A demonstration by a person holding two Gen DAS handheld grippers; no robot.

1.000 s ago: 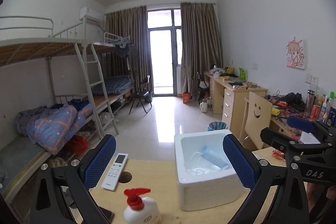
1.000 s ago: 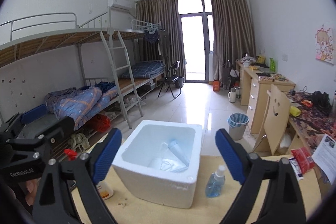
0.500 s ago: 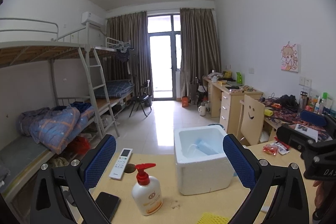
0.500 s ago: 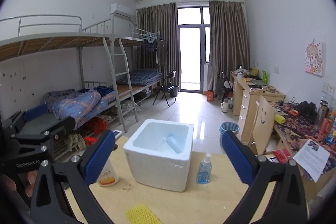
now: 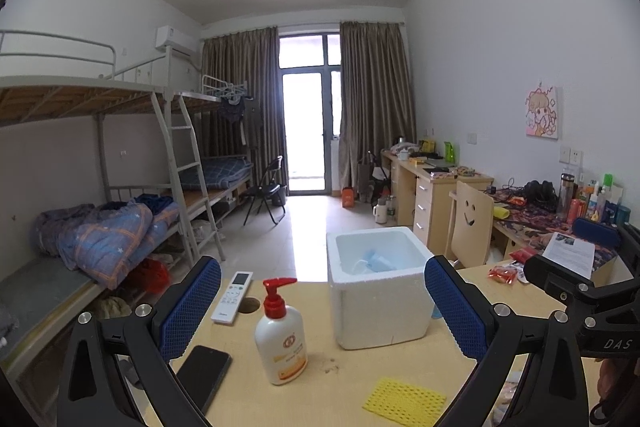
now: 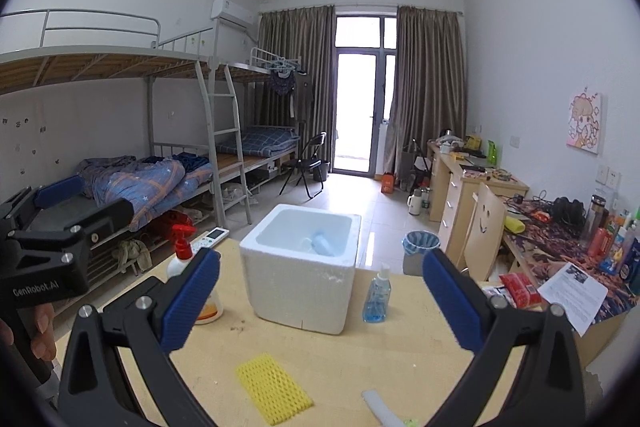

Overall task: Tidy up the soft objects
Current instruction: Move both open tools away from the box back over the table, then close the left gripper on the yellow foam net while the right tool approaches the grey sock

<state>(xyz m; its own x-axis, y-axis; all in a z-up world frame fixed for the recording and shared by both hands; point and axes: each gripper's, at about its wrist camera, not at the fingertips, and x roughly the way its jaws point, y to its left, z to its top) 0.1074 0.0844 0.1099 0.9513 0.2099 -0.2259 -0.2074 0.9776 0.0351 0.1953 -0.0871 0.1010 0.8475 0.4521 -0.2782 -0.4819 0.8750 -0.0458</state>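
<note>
- Nearest me, my left gripper (image 5: 322,309) has its blue-padded fingers spread wide with nothing between them; my right gripper (image 6: 320,297) is spread the same way, also holding nothing.
- Just ahead of the right gripper I see a yellow foam net sleeve (image 6: 273,387) lying flat on the wooden table (image 6: 400,347); from the left wrist view it sits low and to the right (image 5: 404,401).
- A pale tube-like piece (image 6: 378,405) lies near the table's front edge, right of the sleeve; I cannot tell what it is.
- On my left side a black phone (image 5: 203,375) lies flat, with a red-pump lotion bottle (image 5: 281,337) standing just beyond it.
- Further in stands the white foam box (image 6: 300,273), open-topped, with light-blue soft items (image 6: 324,243) inside.
- A blue sanitizer bottle (image 6: 377,295) stands just right of the box, and a white remote (image 5: 233,296) lies by the far left edge.
- Beyond the table I see bunk beds (image 6: 120,131) and desks (image 6: 472,183).
</note>
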